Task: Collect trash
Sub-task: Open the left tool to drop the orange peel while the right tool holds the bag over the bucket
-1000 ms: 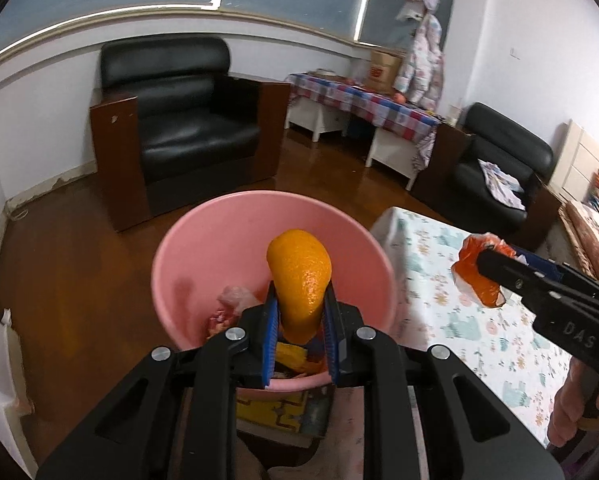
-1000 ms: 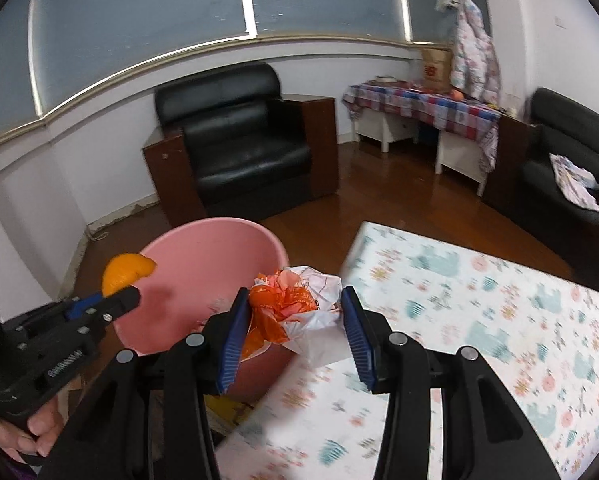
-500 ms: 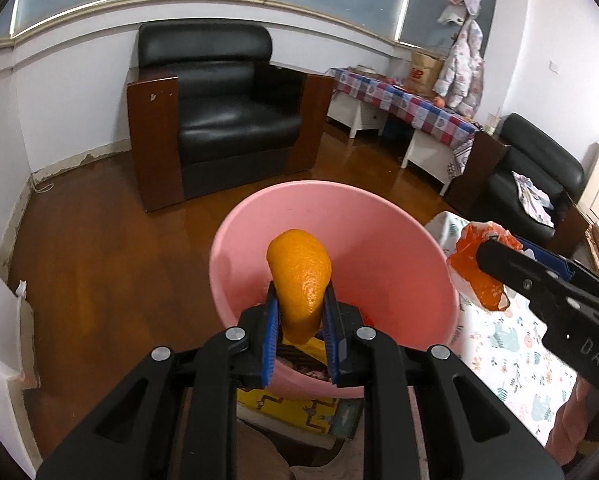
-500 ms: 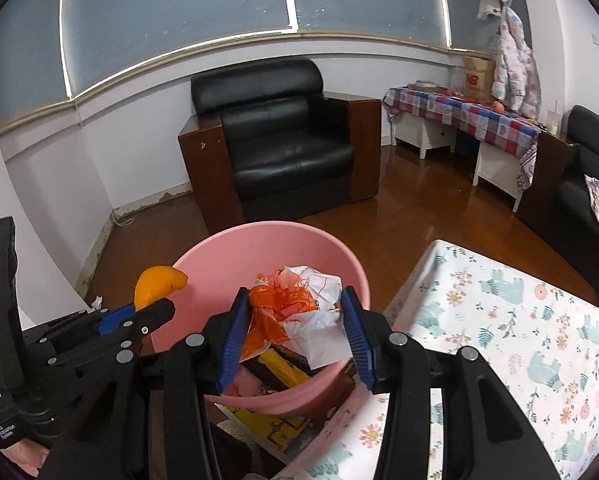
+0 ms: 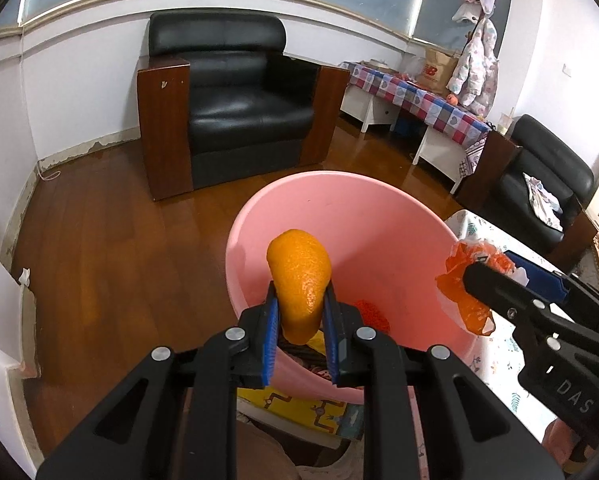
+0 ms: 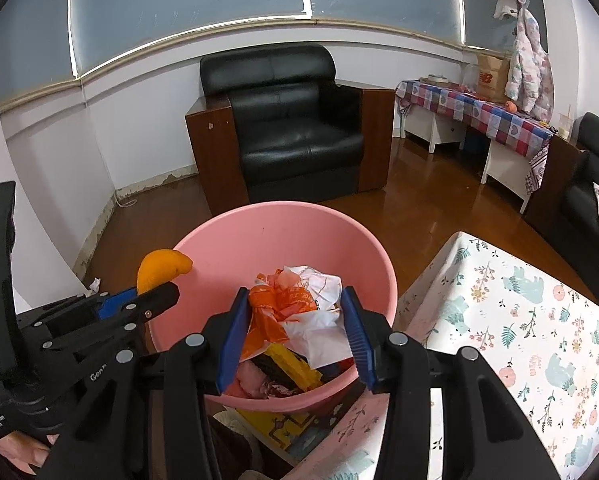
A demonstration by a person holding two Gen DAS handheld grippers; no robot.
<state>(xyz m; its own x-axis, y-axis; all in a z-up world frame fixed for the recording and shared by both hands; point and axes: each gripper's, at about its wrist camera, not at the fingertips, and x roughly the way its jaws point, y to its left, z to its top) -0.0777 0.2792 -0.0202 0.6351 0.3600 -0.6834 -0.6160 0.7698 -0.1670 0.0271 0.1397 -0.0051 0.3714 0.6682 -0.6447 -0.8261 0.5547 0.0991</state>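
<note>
My left gripper (image 5: 299,304) is shut on an orange peel (image 5: 299,276) and holds it over the near rim of a pink bin (image 5: 379,220). My right gripper (image 6: 295,312) is shut on a crumpled orange-and-white wrapper (image 6: 299,308) and holds it above the pink bin (image 6: 259,232). The bin holds several pieces of trash, among them a yellow packet (image 6: 295,364). In the right wrist view the left gripper (image 6: 159,292) with the peel (image 6: 159,264) is at the bin's left rim. In the left wrist view the right gripper (image 5: 483,280) with the wrapper (image 5: 463,292) is at the bin's right rim.
A table with a floral cloth (image 6: 519,320) stands right of the bin. A black armchair (image 6: 291,128) stands behind on the wooden floor (image 5: 99,240). A checked-cloth side table (image 6: 475,108) and a black sofa (image 5: 547,172) are at the right.
Both grippers have moved further over the pink bin, which now fills more of both views. Each still holds its piece of trash.
</note>
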